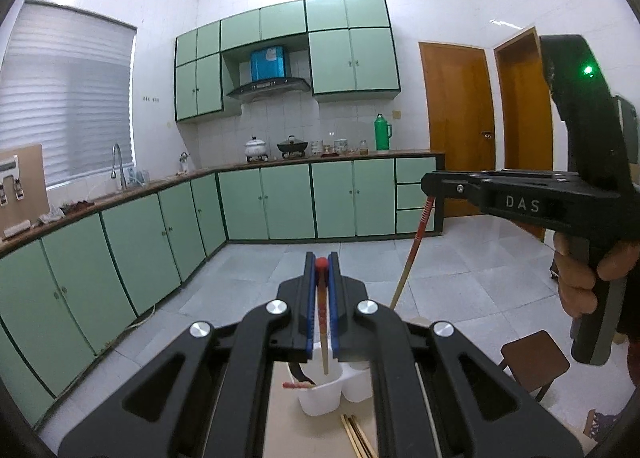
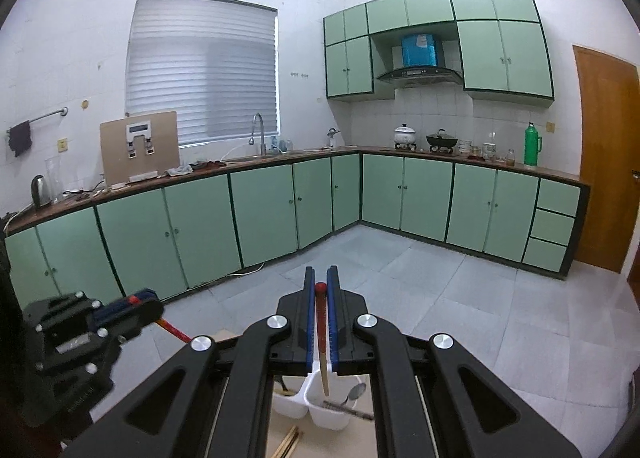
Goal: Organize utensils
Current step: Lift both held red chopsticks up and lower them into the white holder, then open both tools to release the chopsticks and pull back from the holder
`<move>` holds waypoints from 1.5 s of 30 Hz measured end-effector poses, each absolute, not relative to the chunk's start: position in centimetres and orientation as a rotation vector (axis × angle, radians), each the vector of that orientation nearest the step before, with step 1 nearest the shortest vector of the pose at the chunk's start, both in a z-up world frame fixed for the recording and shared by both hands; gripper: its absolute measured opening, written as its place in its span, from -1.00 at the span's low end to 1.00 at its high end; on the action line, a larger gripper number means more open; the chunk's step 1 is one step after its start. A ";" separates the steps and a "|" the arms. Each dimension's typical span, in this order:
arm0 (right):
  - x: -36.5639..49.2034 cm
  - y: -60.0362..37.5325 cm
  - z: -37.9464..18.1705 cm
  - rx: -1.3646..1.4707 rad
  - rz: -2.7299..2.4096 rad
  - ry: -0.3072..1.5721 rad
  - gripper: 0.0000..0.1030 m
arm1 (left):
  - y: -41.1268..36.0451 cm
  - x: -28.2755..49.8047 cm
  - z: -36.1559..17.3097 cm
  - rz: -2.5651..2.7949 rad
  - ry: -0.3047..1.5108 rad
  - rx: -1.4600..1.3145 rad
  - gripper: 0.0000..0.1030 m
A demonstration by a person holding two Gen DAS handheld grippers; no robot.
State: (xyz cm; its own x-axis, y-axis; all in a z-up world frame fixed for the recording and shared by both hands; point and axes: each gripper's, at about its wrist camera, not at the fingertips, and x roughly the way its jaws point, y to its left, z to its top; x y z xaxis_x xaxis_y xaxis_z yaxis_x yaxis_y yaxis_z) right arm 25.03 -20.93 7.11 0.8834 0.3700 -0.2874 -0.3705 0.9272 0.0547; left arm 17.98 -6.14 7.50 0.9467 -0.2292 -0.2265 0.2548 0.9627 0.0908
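My left gripper (image 1: 322,264) is shut on a red-topped chopstick (image 1: 322,322) that hangs point down over a white divided utensil holder (image 1: 320,398). My right gripper (image 2: 321,278) is shut on a like chopstick (image 2: 322,342), hanging over the same holder (image 2: 328,414). The right gripper also shows in the left wrist view (image 1: 430,179), its chopstick (image 1: 412,254) slanting down. The left gripper shows in the right wrist view (image 2: 134,300). A metal spoon (image 2: 354,394) and a red-handled utensil (image 1: 298,384) sit in the holder.
Loose wooden chopsticks (image 1: 356,436) lie on the beige table (image 1: 284,430) in front of the holder. A brown stool (image 1: 534,364) stands to the right. Green kitchen cabinets (image 2: 260,213) line the walls beyond a grey tiled floor.
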 end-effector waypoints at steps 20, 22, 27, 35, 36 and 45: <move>33.3 -19.3 -1.5 -0.020 0.338 0.488 -0.89 | -4.8 29.2 -0.6 -0.231 0.425 0.087 -0.91; 33.5 -19.2 -1.9 -0.022 0.339 0.501 -0.89 | -4.6 29.7 -0.9 -0.230 0.442 0.089 -0.90; 33.7 -19.6 -2.3 -0.015 0.330 0.514 -0.75 | -4.4 30.3 -1.3 -0.220 0.465 0.095 -0.87; 32.5 -21.6 -1.2 0.020 0.285 0.470 -0.06 | -3.6 29.0 0.0 -0.211 0.436 0.083 -0.26; 32.2 -21.8 -1.1 0.024 0.281 0.463 0.01 | -3.4 28.5 0.2 -0.212 0.427 0.080 -0.23; 26.0 -24.6 -0.6 0.061 0.243 0.368 0.50 | -1.7 22.6 0.7 -0.173 0.397 0.043 0.24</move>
